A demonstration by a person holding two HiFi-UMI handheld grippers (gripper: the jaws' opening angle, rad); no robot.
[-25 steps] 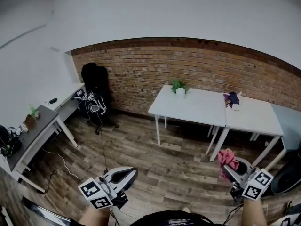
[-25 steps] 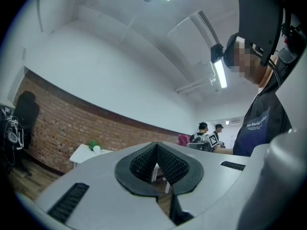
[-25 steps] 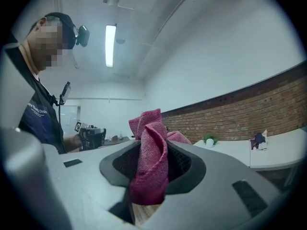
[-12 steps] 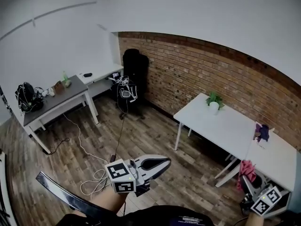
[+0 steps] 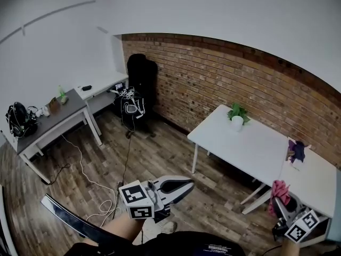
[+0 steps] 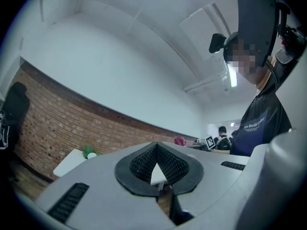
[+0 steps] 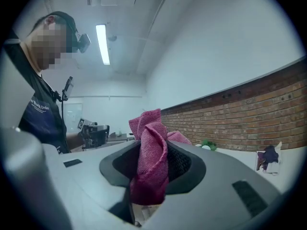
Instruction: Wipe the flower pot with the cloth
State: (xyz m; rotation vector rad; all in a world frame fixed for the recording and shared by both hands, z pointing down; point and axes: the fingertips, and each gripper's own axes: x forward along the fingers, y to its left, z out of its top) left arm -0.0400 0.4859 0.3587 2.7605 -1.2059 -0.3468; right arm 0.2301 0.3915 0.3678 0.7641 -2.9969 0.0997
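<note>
A grey desk [image 5: 48, 119] with small items on it is seen far to the left of the white worktop [image 5: 256, 148]. A black chair [image 5: 140, 79] hung with cables is set between the two, against the brick wall [image 5: 213, 71]. The left gripper [image 5: 188, 184] is held above the wooden floor [image 5: 160, 153], off the worktop's near left corner. In the left gripper view its jaws are seen shut together on nothing, with only a small chink left between the ribbed pads [image 6: 140, 163].

The flower pot [image 5: 237, 123], white with a green plant in it, is stood on the worktop at its far edge by the brick wall, well apart from both grippers. A purple object [image 5: 296, 150] is laid on the adjoining table to the worktop's right.

The right gripper [image 5: 278, 200] is held off the worktop's near right corner. Its jaws are closed on the pink cloth [image 7: 152, 157], which is bunched upright between them.

Square black-and-white markers are carried on both grippers' cubes, with no words on them. White lettering is printed on the person's dark top [image 6: 261, 128], but it cannot be read with certainty.
</note>
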